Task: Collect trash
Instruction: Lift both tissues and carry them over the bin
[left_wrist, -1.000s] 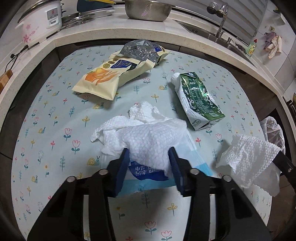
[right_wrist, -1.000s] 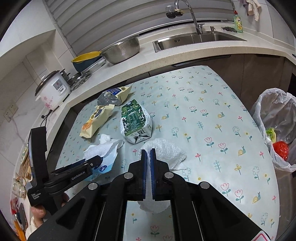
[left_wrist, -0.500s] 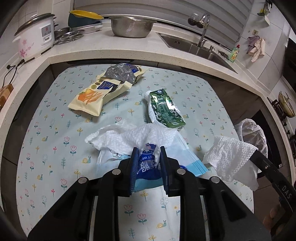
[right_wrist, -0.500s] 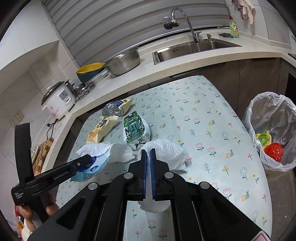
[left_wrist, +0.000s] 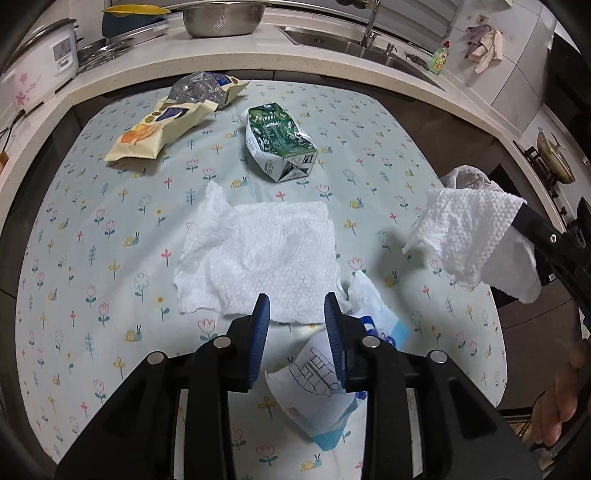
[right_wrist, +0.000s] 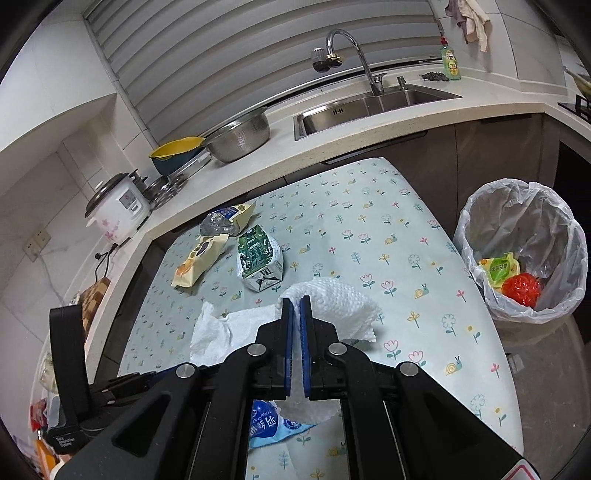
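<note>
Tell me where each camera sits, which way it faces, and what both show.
Left wrist: on the left gripper, tilted steeply down at the table; jaws opening over a flat towel, wrapper beneath; right gripper at right.
Right wrist: on the right gripper, facing sink and bin, shut on a towel.
Shared: carton, snack bags.

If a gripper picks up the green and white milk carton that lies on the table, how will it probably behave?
The green and white milk carton looks crumpled and partly flattened, so it is probably empty and light. Its dented cardboard walls would likely give further under a squeeze rather than stay stiff. It lies on a flat side on the flower-print tablecloth, so a push should slide it, not roll it.
</note>
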